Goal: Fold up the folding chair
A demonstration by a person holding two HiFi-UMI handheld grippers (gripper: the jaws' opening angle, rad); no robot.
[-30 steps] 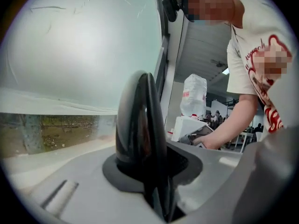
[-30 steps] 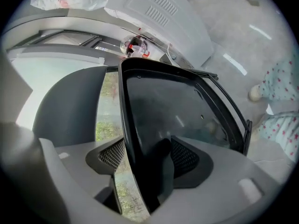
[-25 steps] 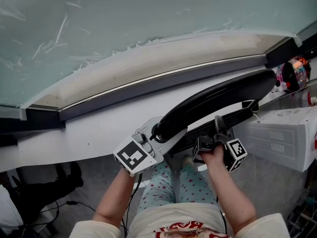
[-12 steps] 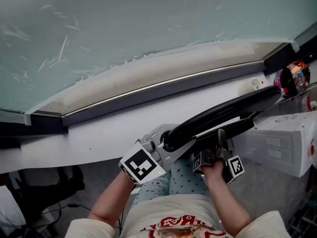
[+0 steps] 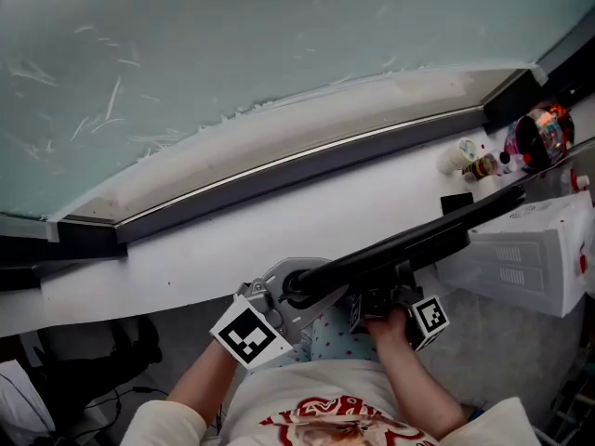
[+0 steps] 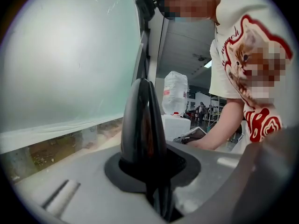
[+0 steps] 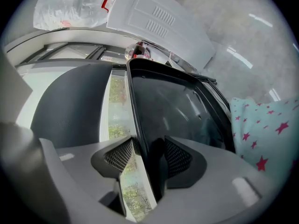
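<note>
Head view, looking down. The folding chair [image 5: 409,240] is black and seen nearly edge-on, as a thin dark bar. It slants from the person's lap up toward the right and is carried between the two grippers, clear of the floor. Its far end lies just beside a white box [image 5: 525,254].

The left gripper [image 5: 293,294], marker cube [image 5: 247,335] toward the person, takes the chair's near end. In the left gripper view its jaws are clenched on a rounded black edge of the chair, which stands upright between the pads.

The right gripper [image 5: 379,295], with its own cube [image 5: 426,317], takes the chair further along, just beside the left. Its jaws have just been closing. In the right gripper view a thin black panel of the chair sits between the meshed pads, which grasp its rim.

Beyond the chair runs a white window ledge [image 5: 232,221] under a frosted pane [image 5: 232,45]. Small bottles [image 5: 462,156] stand toward the ledge's right end. Star-print trousers [image 5: 327,337] show beneath the grippers.
</note>
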